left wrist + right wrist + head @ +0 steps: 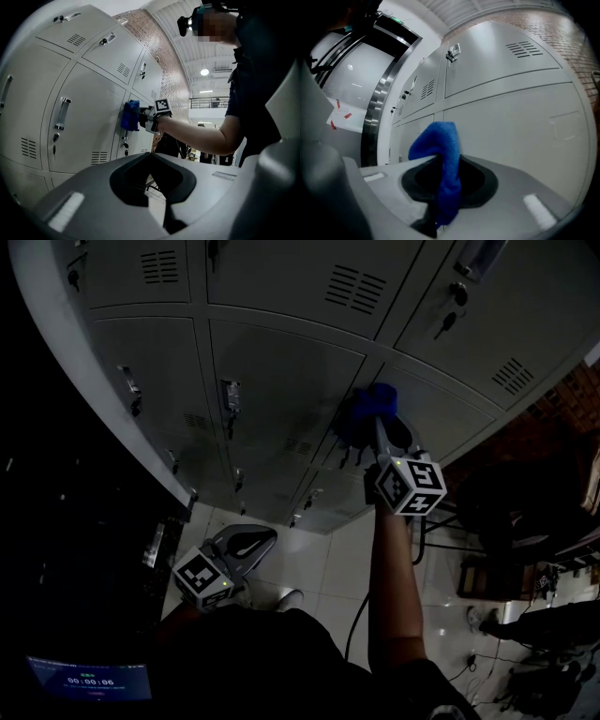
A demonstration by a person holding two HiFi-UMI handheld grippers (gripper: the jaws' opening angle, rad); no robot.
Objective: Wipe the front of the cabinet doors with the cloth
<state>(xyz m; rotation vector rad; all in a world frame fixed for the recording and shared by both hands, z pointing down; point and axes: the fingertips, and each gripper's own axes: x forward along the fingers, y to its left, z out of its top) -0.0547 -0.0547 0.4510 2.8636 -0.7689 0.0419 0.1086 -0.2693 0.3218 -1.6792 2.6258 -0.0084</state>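
Note:
Grey metal cabinet doors (281,381) fill the top of the head view. My right gripper (380,426) is shut on a blue cloth (361,411), and the cloth is pressed against a door next to its handle. In the right gripper view the cloth (440,140) bulges up from between the jaws of the right gripper (447,164), with the door (511,122) close ahead. The left gripper view shows the cloth (130,115) flat on the door (89,122). My left gripper (267,538) hangs low at my side, shut and holding nothing; its jaws meet at the tips (151,157).
Handles, locks and keys (448,320) stick out from the doors. Below is a pale tiled floor (319,559) with cables. A brick wall (572,399) and dark furniture (506,512) stand to the right. A steel pillar (377,112) borders the cabinets. A small screen (89,679) glows at lower left.

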